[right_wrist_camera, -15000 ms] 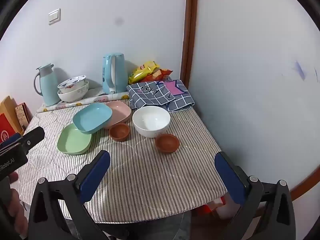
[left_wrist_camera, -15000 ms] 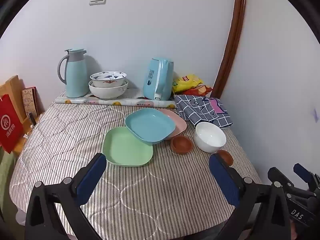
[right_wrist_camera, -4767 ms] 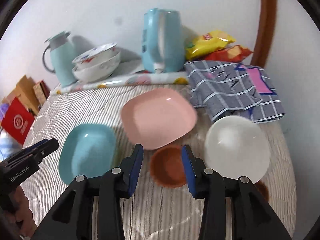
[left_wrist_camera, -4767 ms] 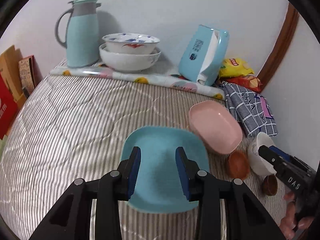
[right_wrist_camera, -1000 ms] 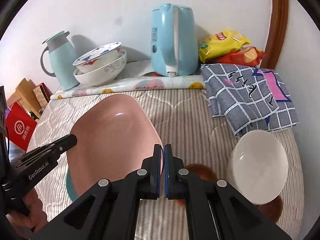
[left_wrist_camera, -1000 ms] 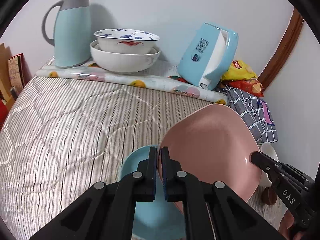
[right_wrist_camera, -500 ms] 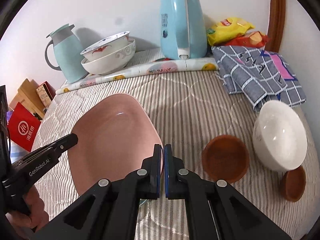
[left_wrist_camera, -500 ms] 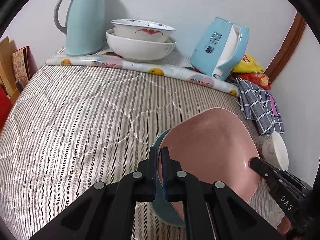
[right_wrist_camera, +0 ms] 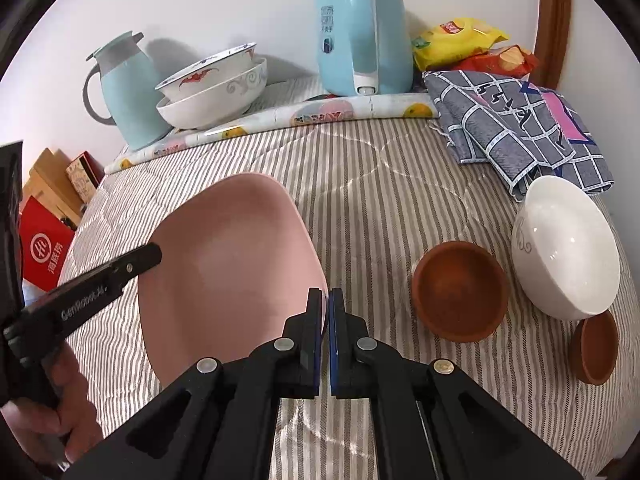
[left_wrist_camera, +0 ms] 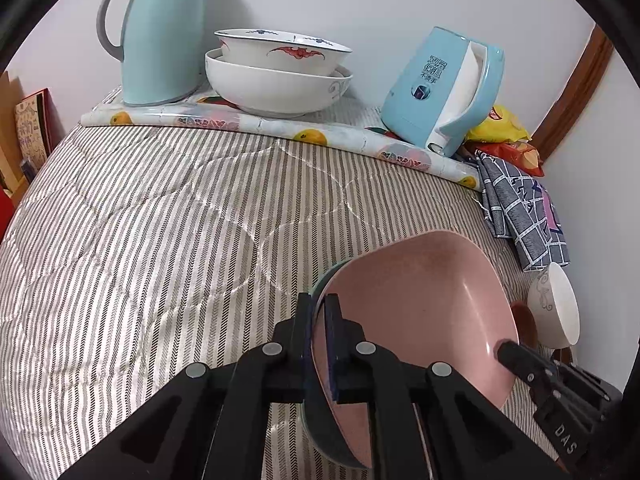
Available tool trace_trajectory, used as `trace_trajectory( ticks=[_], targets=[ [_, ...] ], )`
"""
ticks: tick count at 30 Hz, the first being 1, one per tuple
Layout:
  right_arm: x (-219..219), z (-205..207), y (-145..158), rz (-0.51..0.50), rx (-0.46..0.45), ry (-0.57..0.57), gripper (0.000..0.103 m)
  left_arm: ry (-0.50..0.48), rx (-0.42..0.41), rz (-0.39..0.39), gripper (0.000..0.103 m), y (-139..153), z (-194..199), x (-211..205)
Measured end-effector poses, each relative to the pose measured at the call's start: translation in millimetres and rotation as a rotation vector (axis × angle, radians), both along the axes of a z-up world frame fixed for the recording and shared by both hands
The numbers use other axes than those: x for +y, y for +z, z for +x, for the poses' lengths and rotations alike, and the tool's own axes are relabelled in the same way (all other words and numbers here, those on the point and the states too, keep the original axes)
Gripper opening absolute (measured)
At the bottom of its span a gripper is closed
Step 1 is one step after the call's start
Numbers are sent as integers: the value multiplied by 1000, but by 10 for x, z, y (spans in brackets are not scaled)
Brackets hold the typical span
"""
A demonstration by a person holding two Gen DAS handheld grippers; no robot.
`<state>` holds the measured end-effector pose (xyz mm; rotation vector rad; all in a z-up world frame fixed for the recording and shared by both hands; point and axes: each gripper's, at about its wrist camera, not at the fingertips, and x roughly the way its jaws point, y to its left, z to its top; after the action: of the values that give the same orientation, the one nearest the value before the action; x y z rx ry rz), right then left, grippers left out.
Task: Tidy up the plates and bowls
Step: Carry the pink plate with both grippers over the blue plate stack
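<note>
A pink square plate (left_wrist_camera: 420, 312) (right_wrist_camera: 228, 260) lies low on the striped table cover, nested over a blue plate (left_wrist_camera: 320, 436) of which only a teal rim sliver shows. My left gripper (left_wrist_camera: 319, 316) is shut on the pink plate's left rim, and its tip (right_wrist_camera: 154, 254) also shows in the right wrist view. On the opposite rim, my right gripper (right_wrist_camera: 325, 312) (left_wrist_camera: 504, 350) is shut as well. To the right stand a white bowl (right_wrist_camera: 568, 248) and two small brown bowls (right_wrist_camera: 460, 292) (right_wrist_camera: 596, 348). No green plate is in view.
Along the back wall stand a pale blue jug (left_wrist_camera: 160, 36), two stacked large bowls (left_wrist_camera: 276, 76) and a blue kettle (left_wrist_camera: 440, 92) on a fruit-print mat. Snack bags (right_wrist_camera: 460, 36) and a checked cloth (right_wrist_camera: 520, 120) fill the back right corner. A red box (right_wrist_camera: 44, 252) stands past the table's left edge.
Both grippers have come down with the pink plate. A second ago it hung tilted above the blue plate; now it covers the blue plate almost fully.
</note>
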<state>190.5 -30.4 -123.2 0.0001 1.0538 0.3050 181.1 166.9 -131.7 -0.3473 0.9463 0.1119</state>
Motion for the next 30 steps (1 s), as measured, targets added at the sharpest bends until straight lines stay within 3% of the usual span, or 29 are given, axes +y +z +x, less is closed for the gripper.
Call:
trace_trajectory(
  ticks=[30],
  targets=[
    [75, -246, -145, 1, 97, -52, 9, -112, 15, -14, 14, -67, 245, 2]
  ],
)
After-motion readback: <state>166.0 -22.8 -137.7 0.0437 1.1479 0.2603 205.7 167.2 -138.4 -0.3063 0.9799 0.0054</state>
